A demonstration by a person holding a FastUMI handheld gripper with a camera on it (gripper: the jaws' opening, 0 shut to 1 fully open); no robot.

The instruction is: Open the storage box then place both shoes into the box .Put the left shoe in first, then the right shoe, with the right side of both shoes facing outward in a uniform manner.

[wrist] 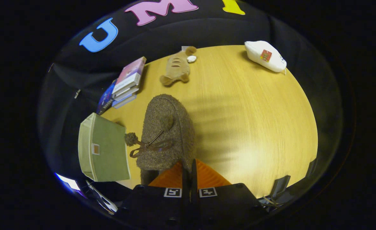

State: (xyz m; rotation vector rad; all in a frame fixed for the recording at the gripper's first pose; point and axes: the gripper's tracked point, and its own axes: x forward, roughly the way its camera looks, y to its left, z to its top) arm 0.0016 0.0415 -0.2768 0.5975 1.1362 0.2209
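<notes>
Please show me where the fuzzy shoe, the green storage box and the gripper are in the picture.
fuzzy shoe (pixel 170 127): gripper view, on its woolly upper, above the bow.
green storage box (pixel 106 150): gripper view, on its wide green face.
gripper (pixel 189 167): gripper view, between the fingertips, which pinch the shoe's rim.

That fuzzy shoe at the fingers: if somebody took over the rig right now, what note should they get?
Gripper: fingers pressed close together on the rim of the fuzzy grey-brown shoe, which hangs just ahead of them above the wooden table; it looks pinched, though the contact is partly hidden.
Green storage box: beside the shoe, near the stack of books. Whether it is open I cannot tell from this angle.
Beyond: a plush toy and a white pouch-like thing.
Done: one shoe seemingly gripped.
Left: get this shoe into the box, then the other, right sides outward.
</notes>
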